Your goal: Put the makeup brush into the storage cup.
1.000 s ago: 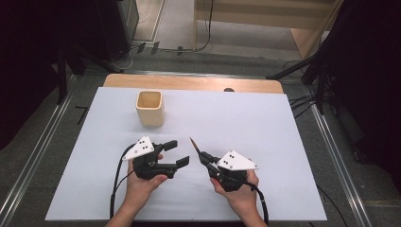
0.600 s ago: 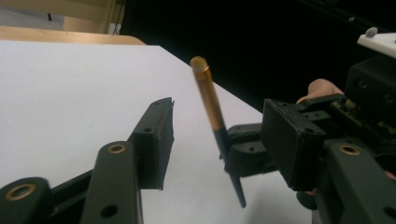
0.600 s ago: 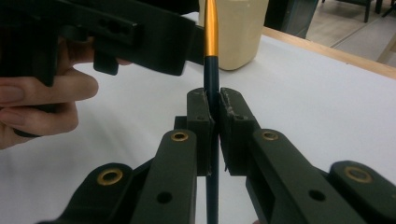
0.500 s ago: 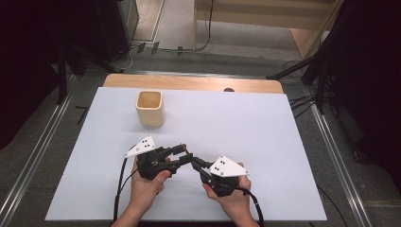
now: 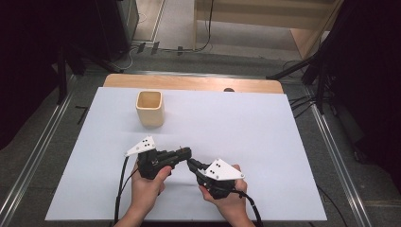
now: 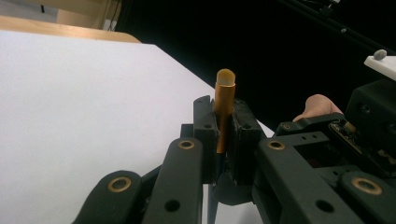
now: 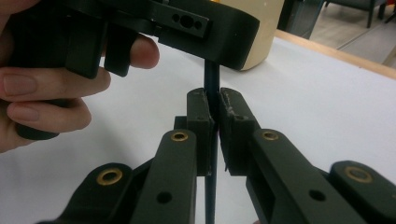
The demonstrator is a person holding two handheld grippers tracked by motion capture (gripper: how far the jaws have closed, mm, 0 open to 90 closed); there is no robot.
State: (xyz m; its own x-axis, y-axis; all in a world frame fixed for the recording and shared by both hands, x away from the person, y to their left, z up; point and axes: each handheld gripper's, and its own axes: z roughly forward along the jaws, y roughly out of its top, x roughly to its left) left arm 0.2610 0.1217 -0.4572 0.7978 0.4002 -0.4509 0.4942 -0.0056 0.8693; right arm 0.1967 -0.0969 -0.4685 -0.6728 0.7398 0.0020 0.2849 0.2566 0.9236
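Both our grippers clamp one pen over the white table

Our left gripper [image 6: 223, 135] has its jaws closed on the pen's [image 6: 223, 112] orange barrel, the rounded end standing above them; our right gripper [image 7: 212, 121] has its jaws pressed on the dark slim end. The two meet nose to nose near the table's [image 5: 265, 127] front edge, well apart from the cream square cup [image 5: 150, 108] behind

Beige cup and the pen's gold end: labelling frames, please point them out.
beige cup [image 5: 150, 111], high view, front wall.
pen's gold end [image 6: 224, 100], left gripper view, barrel above the jaws.
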